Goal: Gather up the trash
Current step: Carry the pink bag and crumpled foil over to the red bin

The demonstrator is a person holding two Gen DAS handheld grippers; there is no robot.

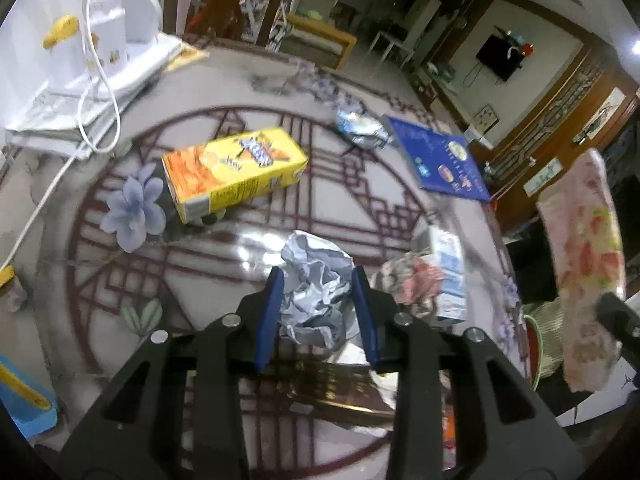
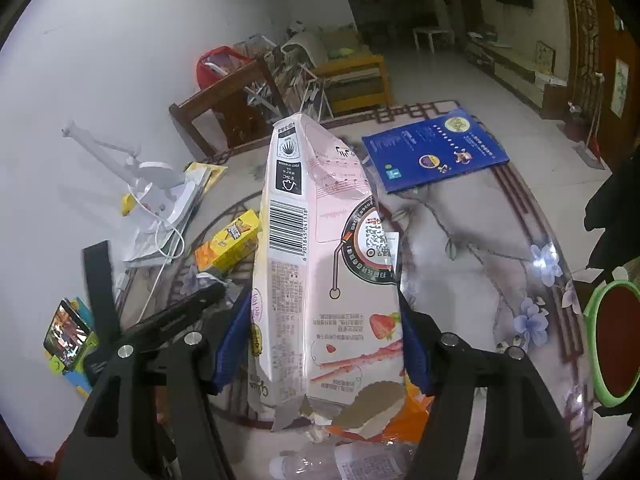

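Observation:
My left gripper [image 1: 317, 280] is shut on a crumpled white paper ball [image 1: 316, 276], just above the glass table [image 1: 100, 272]. My right gripper [image 2: 320, 312] is shut on a flattened pink strawberry snack box [image 2: 316, 248] and holds it upright above the table; the box also shows at the right of the left wrist view [image 1: 584, 264]. A yellow juice carton [image 1: 234, 172] lies on its side at centre left, also visible in the right wrist view [image 2: 228, 246]. A crumpled foil wrapper [image 1: 360, 128] lies farther back. A small white carton [image 1: 450, 276] rests on crumpled floral wrapping [image 1: 408, 280].
A blue booklet [image 1: 438, 158] lies at the table's far right. A white lamp with cable [image 1: 104, 36] stands on papers at the far left. A green-rimmed red bin [image 2: 614, 344] sits beyond the table's right edge. A wooden chair [image 2: 224, 112] stands behind. A phone [image 2: 66, 334] stands at left.

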